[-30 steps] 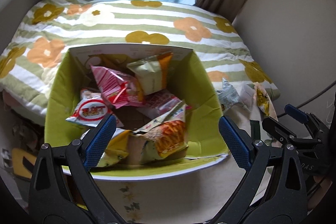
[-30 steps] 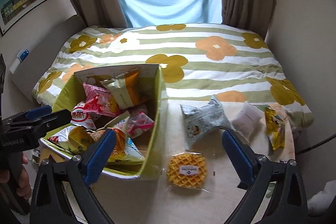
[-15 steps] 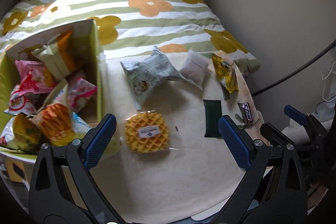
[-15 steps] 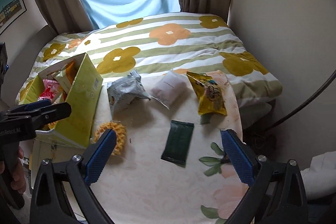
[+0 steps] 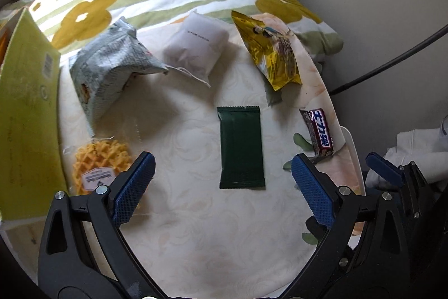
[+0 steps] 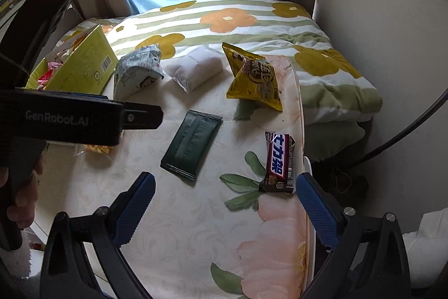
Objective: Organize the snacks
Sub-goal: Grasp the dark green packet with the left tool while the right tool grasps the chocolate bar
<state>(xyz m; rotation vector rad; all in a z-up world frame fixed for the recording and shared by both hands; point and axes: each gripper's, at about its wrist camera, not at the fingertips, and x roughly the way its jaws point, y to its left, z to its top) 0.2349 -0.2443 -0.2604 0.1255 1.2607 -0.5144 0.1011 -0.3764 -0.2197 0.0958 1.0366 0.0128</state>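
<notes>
My left gripper (image 5: 222,184) is open and empty above the table, just short of a dark green packet (image 5: 241,151). My right gripper (image 6: 225,201) is open and empty, with the green packet (image 6: 191,143) ahead to its left and a brown chocolate bar (image 6: 280,162) ahead to its right. Other snacks lie on the table: a waffle (image 5: 98,164), a grey bag (image 5: 112,69), a white pouch (image 5: 196,45) and a yellow bag (image 5: 270,52). A green box (image 5: 25,114) holding several snacks stands at the left.
The round table (image 5: 201,229) has a floral cloth, with its edge close on the right. A bed with a striped flowered duvet (image 6: 224,16) lies behind it. A wall (image 6: 378,4) and a dark cable are at the right. The left gripper's body (image 6: 70,119) shows at the left of the right wrist view.
Both grippers have swung right, away from the green box, to over the loose snacks on the table. Both stayed open and empty.
</notes>
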